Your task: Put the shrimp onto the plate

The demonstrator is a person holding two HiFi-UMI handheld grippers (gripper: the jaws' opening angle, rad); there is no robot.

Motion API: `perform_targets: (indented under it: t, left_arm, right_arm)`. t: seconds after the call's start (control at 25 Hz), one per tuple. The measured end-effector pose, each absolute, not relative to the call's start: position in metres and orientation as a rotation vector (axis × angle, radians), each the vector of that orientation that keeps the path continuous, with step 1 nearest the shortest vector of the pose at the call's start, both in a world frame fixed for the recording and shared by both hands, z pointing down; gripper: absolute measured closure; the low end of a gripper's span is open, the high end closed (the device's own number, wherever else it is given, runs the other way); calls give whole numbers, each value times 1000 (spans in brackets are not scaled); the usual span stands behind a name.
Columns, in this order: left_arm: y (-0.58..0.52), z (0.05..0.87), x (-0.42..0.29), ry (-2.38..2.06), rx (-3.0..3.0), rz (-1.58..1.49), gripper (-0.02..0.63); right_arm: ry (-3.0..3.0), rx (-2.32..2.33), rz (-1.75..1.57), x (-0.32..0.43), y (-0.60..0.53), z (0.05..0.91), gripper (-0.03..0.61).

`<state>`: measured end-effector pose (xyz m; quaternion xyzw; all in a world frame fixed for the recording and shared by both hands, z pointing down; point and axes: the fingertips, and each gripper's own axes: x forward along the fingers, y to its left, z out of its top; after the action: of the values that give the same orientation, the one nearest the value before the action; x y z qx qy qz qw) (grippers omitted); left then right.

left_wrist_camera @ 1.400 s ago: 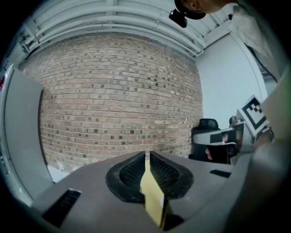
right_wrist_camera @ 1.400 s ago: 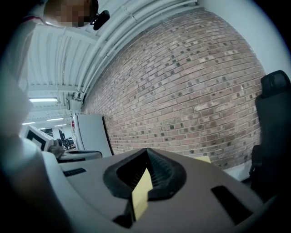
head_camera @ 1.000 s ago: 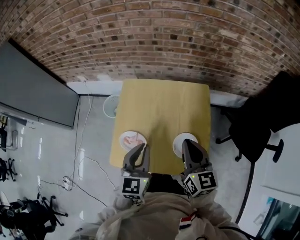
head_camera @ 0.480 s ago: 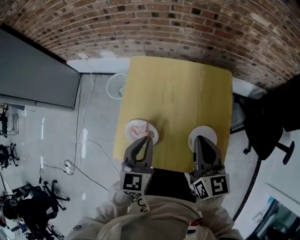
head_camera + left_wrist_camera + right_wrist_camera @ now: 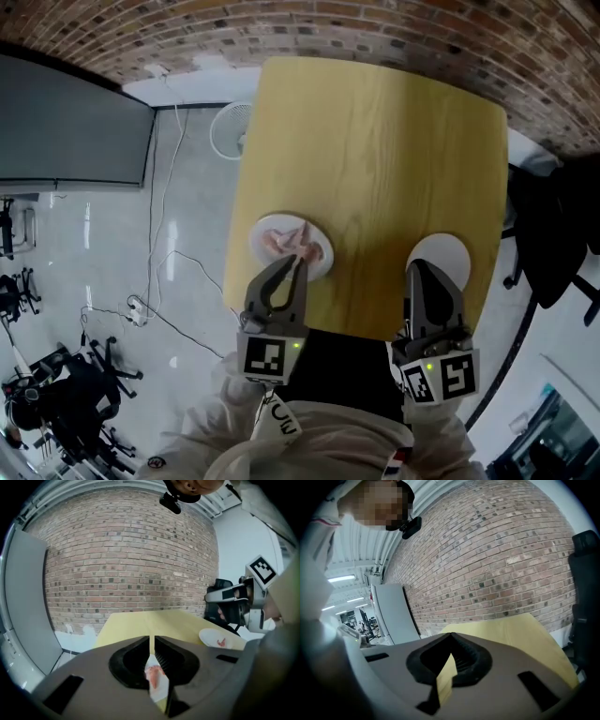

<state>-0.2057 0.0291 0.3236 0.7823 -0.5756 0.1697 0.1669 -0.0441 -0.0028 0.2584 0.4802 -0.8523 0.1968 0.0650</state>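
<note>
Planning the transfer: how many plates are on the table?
2. One plate, with shrimp on it, lies near the table's left edge by the left gripper; the other plate lies near the right edge, partly behind the right gripper.

Pink shrimp (image 5: 284,242) lie on white plate (image 5: 286,221), front-left of counter (image 5: 375,159). 2nd white plate (image 5: 441,246) sits front-right w/ small red piece (image 5: 221,642).

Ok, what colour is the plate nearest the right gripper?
Plain white. The plate shows best in the head view, partly covered by the right gripper.
</note>
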Motion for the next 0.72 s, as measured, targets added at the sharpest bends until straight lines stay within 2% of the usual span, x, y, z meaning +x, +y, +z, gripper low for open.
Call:
perform_targets:
  t: [0.36, 0.72]
  left_arm:
    - [31, 383, -218, -1569, 2222, 639, 574]
    - [33, 405, -215, -1490, 2175, 704, 574]
  right_arm:
    - [-2559, 1471, 646, -58, -1, 295, 554]
    - [-2531, 1476, 667, -49, 0, 309, 554]
